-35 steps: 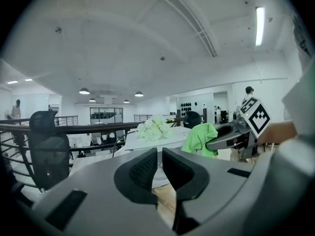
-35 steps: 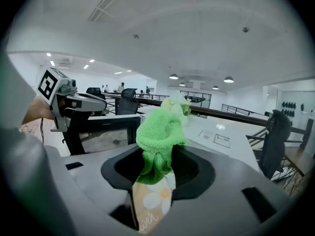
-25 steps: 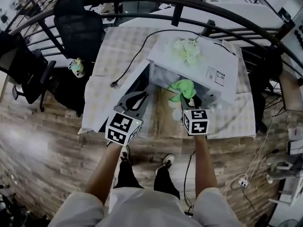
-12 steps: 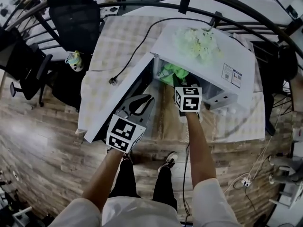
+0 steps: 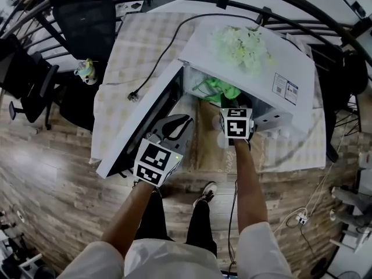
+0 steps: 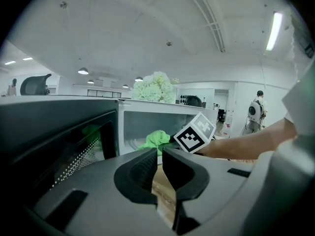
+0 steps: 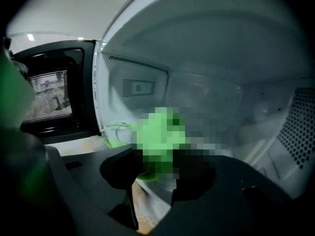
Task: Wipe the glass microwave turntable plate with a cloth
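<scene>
A white microwave point(image 5: 256, 68) stands on the table with its door point(image 5: 136, 129) swung open to the left. In its cavity lies a bright green cloth point(image 5: 216, 90) point(image 6: 156, 139) point(image 7: 157, 132), and my right gripper point(image 5: 228, 104) point(image 7: 157, 163) reaches in, shut on it. The cloth rests low on the cavity floor. The glass turntable plate is hard to make out; only a curved edge with a green reflection point(image 7: 114, 131) shows. My left gripper point(image 5: 185, 120) point(image 6: 160, 162) hovers in front of the open door, shut on nothing.
White flowers point(image 5: 241, 45) sit on top of the microwave. A black power cord point(image 5: 160, 68) runs across the checked tablecloth point(image 5: 139, 39) to a loose plug point(image 5: 132, 96). A black office chair point(image 5: 87, 22) and a railing stand behind the table.
My right gripper has carried the green cloth from the microwave's mouth into the cavity, then held about still. The left gripper has barely moved.
</scene>
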Demonstrator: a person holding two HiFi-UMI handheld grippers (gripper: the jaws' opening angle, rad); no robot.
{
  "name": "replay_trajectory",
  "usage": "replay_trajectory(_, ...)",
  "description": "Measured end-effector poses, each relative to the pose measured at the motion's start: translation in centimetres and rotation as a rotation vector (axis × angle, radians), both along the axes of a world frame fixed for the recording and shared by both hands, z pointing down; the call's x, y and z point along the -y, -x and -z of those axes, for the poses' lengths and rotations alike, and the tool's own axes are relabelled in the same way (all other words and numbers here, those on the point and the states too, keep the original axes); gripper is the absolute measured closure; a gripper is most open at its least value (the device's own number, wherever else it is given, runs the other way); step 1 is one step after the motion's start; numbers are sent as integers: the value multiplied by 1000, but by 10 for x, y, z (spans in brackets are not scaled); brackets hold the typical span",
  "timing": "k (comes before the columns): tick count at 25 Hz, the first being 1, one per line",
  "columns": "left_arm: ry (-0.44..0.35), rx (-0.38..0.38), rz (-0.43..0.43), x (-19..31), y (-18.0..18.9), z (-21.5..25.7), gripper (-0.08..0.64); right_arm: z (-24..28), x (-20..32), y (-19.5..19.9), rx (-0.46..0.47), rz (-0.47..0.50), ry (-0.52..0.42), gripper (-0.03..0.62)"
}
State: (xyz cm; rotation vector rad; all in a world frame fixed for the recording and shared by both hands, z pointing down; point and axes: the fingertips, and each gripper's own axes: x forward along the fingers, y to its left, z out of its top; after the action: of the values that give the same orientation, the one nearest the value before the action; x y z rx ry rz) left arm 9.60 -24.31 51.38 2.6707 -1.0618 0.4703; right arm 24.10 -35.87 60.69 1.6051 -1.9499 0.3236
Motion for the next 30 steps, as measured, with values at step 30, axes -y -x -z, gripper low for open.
replay_trajectory(30,26,-1,-29,-11,-6,-17,514,-2,34,44,-27,134,11,413)
